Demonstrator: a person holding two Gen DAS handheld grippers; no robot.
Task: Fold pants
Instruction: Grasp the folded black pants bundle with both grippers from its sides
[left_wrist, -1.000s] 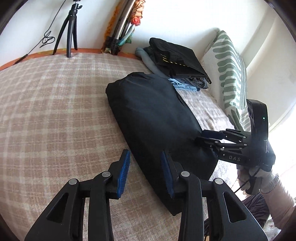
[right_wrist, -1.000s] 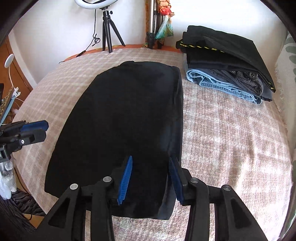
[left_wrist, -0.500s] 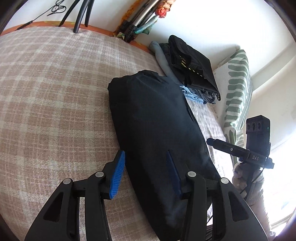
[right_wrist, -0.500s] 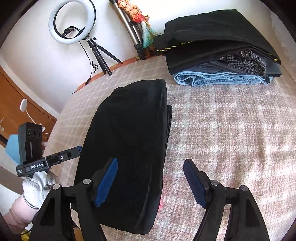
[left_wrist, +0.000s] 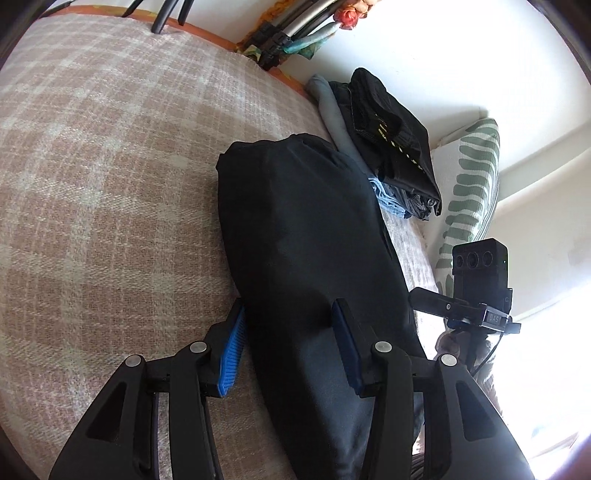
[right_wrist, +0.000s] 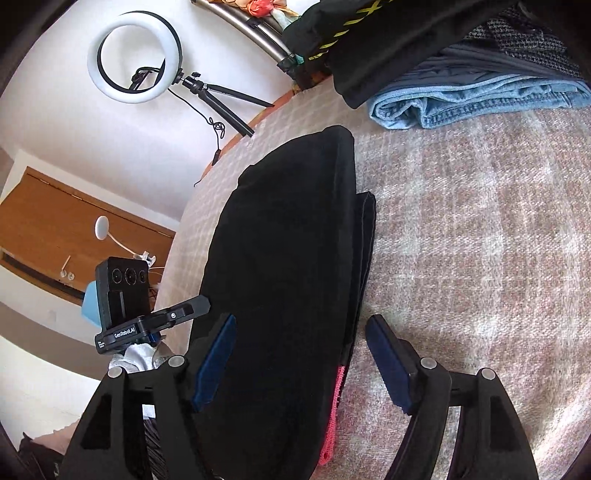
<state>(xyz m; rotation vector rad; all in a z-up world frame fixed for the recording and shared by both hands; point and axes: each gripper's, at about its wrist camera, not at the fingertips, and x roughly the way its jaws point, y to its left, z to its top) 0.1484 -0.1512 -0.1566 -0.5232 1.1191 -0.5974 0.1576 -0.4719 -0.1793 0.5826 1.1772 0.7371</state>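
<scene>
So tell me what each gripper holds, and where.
Nothing held. The left gripper and right gripper straddle the folded black pants' near corners; right jaws are closing.

Left gripper (left_wrist: 291, 350) fingers parted, angled downward, right gripper (right_wrist: 301, 363) fingers spread wide, closing slightly
</scene>
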